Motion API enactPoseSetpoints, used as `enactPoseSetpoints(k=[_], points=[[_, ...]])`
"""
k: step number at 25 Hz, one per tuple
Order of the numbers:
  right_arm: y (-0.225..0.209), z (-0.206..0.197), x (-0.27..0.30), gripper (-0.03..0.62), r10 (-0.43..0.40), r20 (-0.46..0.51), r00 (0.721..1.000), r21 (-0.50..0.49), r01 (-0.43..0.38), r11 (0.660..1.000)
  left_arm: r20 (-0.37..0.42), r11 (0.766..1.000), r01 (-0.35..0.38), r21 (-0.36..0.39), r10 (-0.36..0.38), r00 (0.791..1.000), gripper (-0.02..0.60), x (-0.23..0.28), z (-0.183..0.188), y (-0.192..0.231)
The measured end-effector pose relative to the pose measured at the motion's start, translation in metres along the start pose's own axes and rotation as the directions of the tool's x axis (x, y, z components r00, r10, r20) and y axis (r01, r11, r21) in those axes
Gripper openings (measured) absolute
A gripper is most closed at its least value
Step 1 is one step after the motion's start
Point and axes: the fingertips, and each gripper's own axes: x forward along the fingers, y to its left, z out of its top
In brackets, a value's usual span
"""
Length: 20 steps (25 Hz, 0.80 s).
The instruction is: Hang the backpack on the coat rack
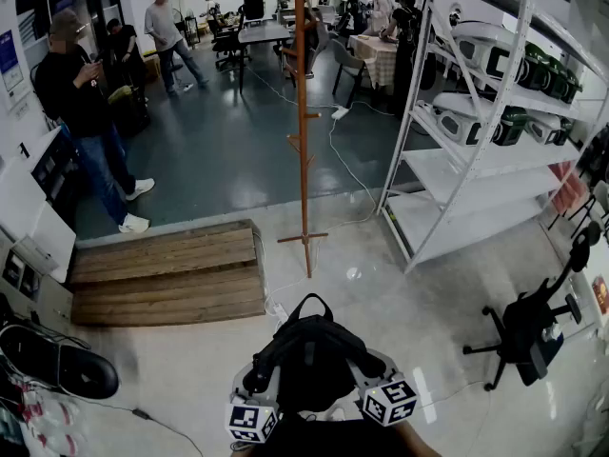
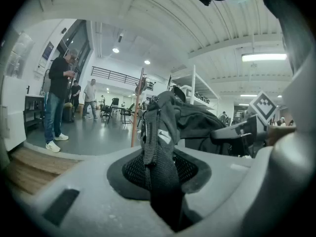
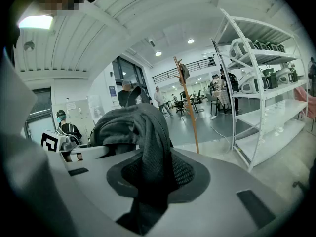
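Your left gripper has its jaws closed down on a black mesh shoulder strap, which runs up out of the narrow gap between them. Your right gripper is pinched the same way on the other mesh strap. Between the two you hold the black fabric backpack up in front of you, its top carry loop pointing away from you. The tall wooden coat rack with short angled pegs stands ahead of the bag, well apart from it. A white metal shelving unit is to its right, a low wooden platform to its left, a black office chair nearer on your right, and a person stands far left
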Motion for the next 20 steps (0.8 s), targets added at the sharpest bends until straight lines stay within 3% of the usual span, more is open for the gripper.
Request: enactPoseSetpoints(k=[20], points=[[0.017, 0.004, 0.013, 0.092, -0.016, 0.017, 1.000, 0.014, 0.016, 1.000, -0.003, 1.000, 0.016, -0.005, -0.016, 1.000, 0.110, -0.003, 0.003, 0.021]])
